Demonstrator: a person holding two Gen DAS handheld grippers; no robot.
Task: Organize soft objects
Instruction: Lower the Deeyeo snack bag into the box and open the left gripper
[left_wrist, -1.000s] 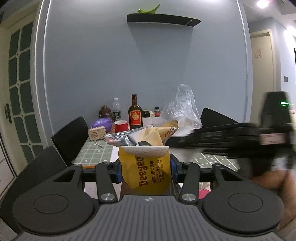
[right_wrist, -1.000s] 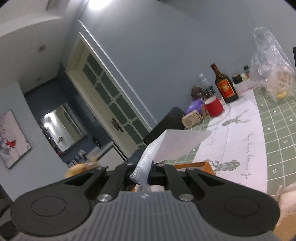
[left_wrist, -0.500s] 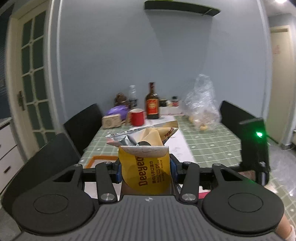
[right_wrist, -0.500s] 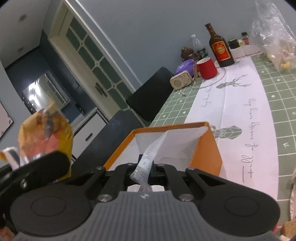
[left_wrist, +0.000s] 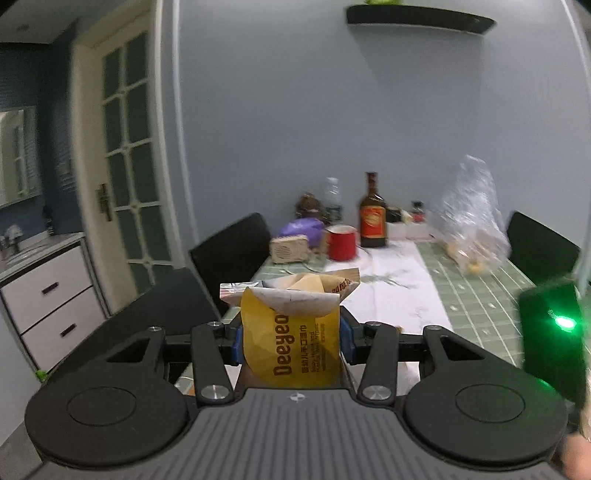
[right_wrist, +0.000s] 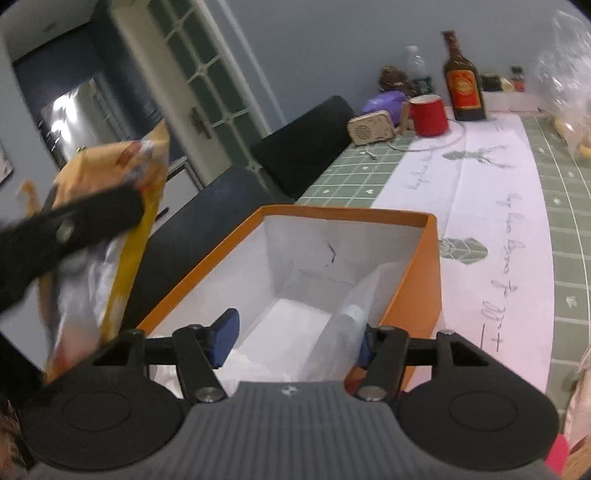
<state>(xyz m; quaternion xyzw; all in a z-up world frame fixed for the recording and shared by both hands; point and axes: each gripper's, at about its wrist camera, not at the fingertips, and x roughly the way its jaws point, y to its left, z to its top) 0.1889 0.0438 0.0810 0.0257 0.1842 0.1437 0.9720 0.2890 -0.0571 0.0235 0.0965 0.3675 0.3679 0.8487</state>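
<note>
The left hand-held gripper (left_wrist: 291, 343) clamps a yellow snack bag (left_wrist: 291, 347); beyond, a cluttered table (left_wrist: 476, 295).

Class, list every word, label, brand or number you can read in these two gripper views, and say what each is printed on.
"Deeyeo": brown letters on the yellow snack bag, running sideways.
Small print beside it on that bag: too small to read.
"full": start of grey handwriting on the white table runner; the rest is unclear.
Red and gold label on the brown glass bottle: blurred, unreadable.
Reddish print on the bag's folded top: blurred.
</note>
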